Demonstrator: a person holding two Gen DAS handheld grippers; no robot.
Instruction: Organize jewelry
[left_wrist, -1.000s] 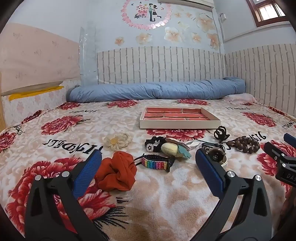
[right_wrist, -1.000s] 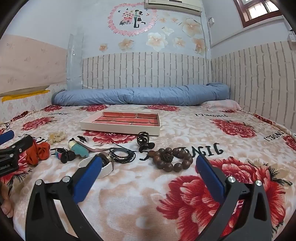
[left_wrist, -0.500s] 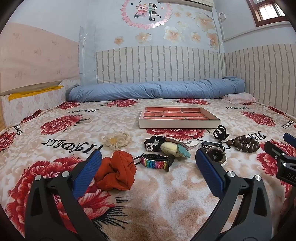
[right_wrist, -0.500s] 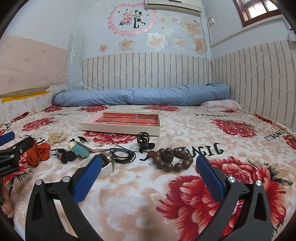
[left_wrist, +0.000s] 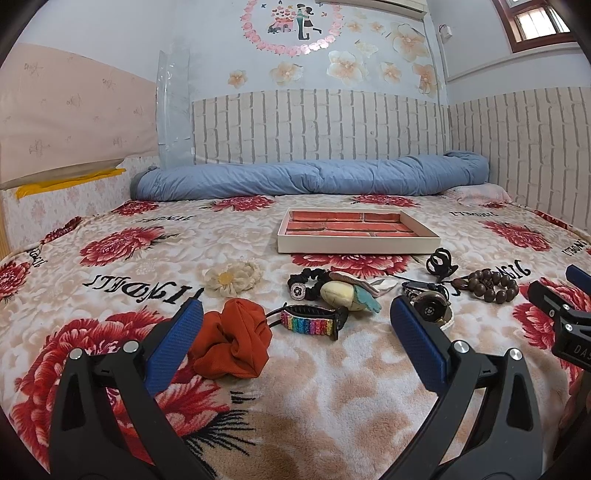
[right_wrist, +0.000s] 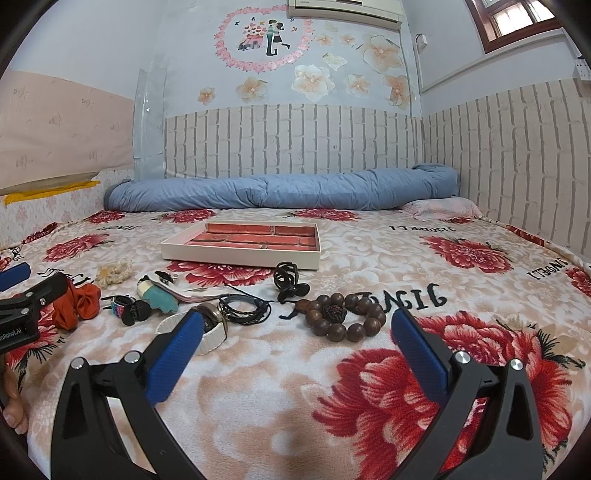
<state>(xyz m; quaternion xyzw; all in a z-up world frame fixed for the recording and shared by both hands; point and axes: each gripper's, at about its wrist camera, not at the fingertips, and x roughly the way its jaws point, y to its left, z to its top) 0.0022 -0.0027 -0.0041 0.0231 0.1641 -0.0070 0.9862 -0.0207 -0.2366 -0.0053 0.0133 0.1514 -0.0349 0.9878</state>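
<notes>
left gripper (left_wrist: 295, 332): jaws wide apart, nothing held, hovered low over the blanket (left_wrist: 332, 406)
right gripper (right_wrist: 295, 332): jaws also spread, nothing held – its tip showed at the right edge of the left view
orange scrunchie (left_wrist: 232, 343): nearest item, just beside the left gripper's left finger (left_wrist: 173, 343)
rainbow band (left_wrist: 314, 325): just right of the scrunchie, flat on the blanket
white-strap watch (right_wrist: 207, 332): partly behind the right gripper's left finger (right_wrist: 177, 347)
wooden bead bracelet (right_wrist: 343, 314): between the right gripper's fingers in its view, slightly beyond them
black cord bracelets (right_wrist: 243, 310): just left of the beads, beside the watch
plush charm (left_wrist: 349, 293): yellow and teal, behind the rainbow band, touching a black scrunchie watch (left_wrist: 306, 284)
cream flower scrunchie (left_wrist: 232, 278): farther left, apart from the pile
black hair claw (left_wrist: 439, 262): behind the beads, near the tray corner
tray (left_wrist: 354, 245): red brick-pattern lining, white rim, nothing in it – beyond all the jewelry
blue duvet roll (left_wrist: 314, 179): along the far wall
</notes>
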